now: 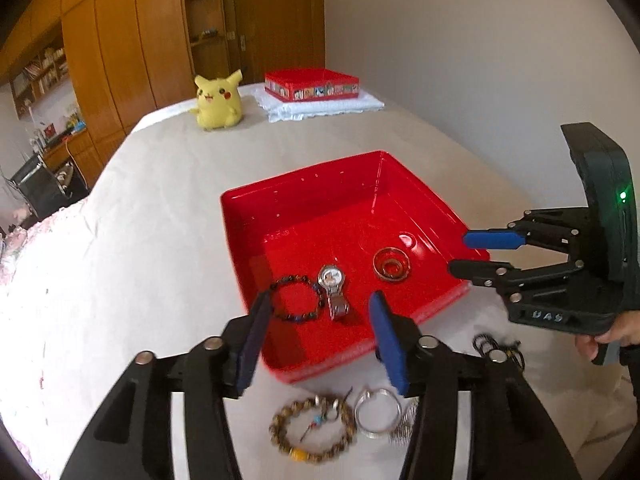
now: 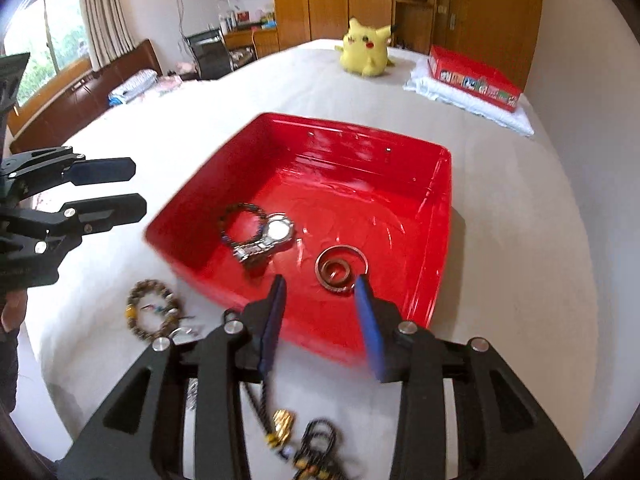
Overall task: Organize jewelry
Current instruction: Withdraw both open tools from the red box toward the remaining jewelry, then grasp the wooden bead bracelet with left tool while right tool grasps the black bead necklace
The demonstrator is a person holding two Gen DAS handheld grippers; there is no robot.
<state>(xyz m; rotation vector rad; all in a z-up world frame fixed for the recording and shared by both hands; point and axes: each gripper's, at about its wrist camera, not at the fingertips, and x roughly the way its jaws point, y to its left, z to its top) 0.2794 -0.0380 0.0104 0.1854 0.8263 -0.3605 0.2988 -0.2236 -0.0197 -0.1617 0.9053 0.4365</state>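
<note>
A red tray [image 1: 304, 188] [image 2: 440, 208] sits on the cream cloth. In it lie a dark bead bracelet [image 1: 298, 298] [image 2: 242, 220], a silver watch [image 1: 334, 286] [image 2: 268, 240] and a coiled ring piece [image 1: 391, 266] [image 2: 340, 270]. My left gripper [image 1: 320, 312] [image 2: 128, 192] is open and empty over the tray's near edge. My right gripper [image 2: 320, 292] [image 1: 464, 254] is open and empty by the tray's right side. On the cloth lie a brown bead bracelet [image 1: 312, 432] [image 2: 152, 314], a silver bangle [image 1: 378, 412] and black cords [image 1: 496, 348] [image 2: 316, 444].
A yellow plush toy [image 1: 218, 100] [image 2: 366, 52] and a red box [image 1: 312, 84] [image 2: 474, 76] on a white folded cloth [image 1: 320, 110] stand at the far end. The wall is close on the right; wooden wardrobes stand behind.
</note>
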